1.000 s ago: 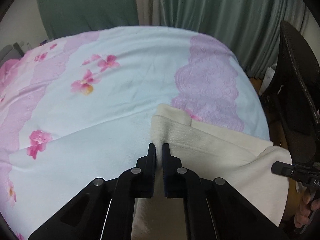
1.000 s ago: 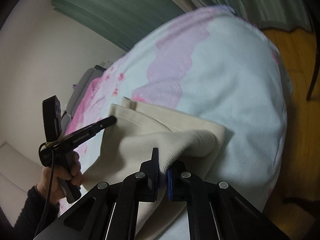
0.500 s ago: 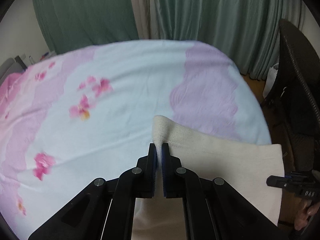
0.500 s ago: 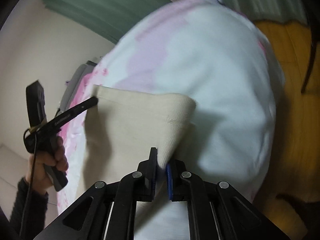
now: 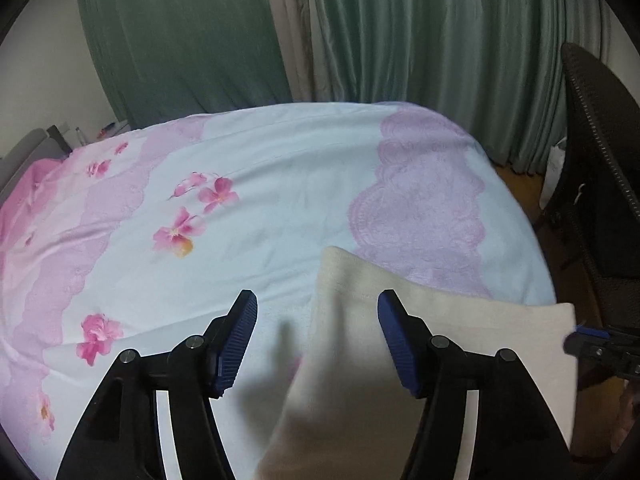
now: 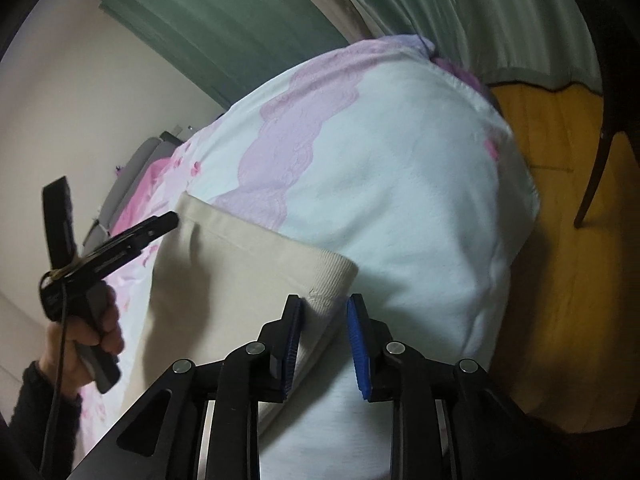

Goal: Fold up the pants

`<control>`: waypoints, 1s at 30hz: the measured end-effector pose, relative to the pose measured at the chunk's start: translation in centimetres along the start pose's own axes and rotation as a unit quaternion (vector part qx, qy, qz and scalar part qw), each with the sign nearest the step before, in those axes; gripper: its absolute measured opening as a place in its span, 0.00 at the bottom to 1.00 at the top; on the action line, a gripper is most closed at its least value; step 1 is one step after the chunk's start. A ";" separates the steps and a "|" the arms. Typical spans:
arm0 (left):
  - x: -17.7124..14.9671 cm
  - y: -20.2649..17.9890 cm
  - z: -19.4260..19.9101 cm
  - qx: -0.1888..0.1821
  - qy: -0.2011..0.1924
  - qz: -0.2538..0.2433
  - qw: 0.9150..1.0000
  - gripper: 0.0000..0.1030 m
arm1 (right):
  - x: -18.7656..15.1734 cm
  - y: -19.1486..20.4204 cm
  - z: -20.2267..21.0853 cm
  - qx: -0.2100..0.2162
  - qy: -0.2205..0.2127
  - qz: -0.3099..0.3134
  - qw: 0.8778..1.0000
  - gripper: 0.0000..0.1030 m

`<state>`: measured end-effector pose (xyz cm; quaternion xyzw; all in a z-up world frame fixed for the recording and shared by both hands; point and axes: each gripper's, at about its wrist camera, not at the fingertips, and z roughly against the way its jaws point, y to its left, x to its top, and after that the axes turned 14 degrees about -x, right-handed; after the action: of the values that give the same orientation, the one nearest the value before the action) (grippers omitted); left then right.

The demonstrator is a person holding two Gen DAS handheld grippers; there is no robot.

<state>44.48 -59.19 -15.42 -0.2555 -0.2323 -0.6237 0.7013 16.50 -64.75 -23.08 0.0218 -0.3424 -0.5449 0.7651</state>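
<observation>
The cream pants [image 5: 420, 340] lie folded flat on the bed near its front right edge; they also show in the right wrist view [image 6: 240, 280]. My left gripper [image 5: 316, 308] is open above the pants' far left corner, holding nothing. My right gripper [image 6: 322, 312] is open over the ribbed right corner of the pants, holding nothing. The left gripper shows in the right wrist view [image 6: 168, 220] at the pants' far corner. The right gripper's tip shows at the right edge of the left wrist view [image 5: 576, 340].
The bed has a pale blue cover [image 5: 260, 200] with pink flowers and lilac lace bands. Green curtains [image 5: 420, 32] hang behind. A dark wicker chair [image 5: 600, 160] stands at the right. Wooden floor [image 6: 560, 240] lies beyond the bed's edge.
Both grippers were shut on the pants' corners and carried them down onto the bed. Now both have opened and let go, and the pants lie flat.
</observation>
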 end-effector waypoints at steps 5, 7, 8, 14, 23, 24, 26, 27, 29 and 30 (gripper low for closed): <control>-2.2 -1.7 3.3 0.022 -0.017 0.008 1.000 0.63 | 0.7 0.9 3.5 -0.026 -0.056 0.040 0.997 0.40; -3.8 -2.4 5.6 0.033 -0.028 0.028 0.999 0.65 | 0.6 2.2 5.5 -0.031 -0.083 0.065 0.994 0.46; -4.6 -2.8 6.7 0.040 -0.031 0.037 0.998 0.65 | 0.5 2.9 6.4 -0.032 -0.091 0.080 0.992 0.48; -11.9 -5.5 16.1 0.112 -0.057 0.102 0.987 0.74 | -1.8 8.0 12.0 -0.007 -0.109 0.161 0.981 0.56; -29.3 -8.9 34.3 0.272 -0.095 0.227 0.930 0.83 | -12.2 17.3 17.9 0.059 -0.087 0.308 0.946 0.63; -31.3 -9.2 35.8 0.286 -0.094 0.240 0.923 0.83 | -13.9 18.5 18.2 0.070 -0.076 0.320 0.942 0.63; -36.2 -9.8 39.1 0.317 -0.092 0.274 0.903 0.85 | -17.0 20.7 18.6 0.090 -0.055 0.342 0.934 0.63; -38.5 -10.0 40.4 0.328 -0.091 0.293 0.894 0.86 | -19.2 22.2 18.9 0.104 -0.042 0.361 0.926 0.63; -42.9 -10.4 42.3 0.338 -0.087 0.327 0.878 0.86 | -22.3 24.2 19.1 0.120 -0.023 0.389 0.913 0.63; -44.7 -10.5 43.0 0.341 -0.086 0.341 0.872 0.86 | -24.2 25.3 19.1 0.129 -0.013 0.404 0.905 0.63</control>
<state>28.64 1.53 -10.76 -0.1161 -0.3885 -0.2038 0.8911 22.57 -27.48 -10.30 -0.0267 -0.3993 -0.1399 0.9057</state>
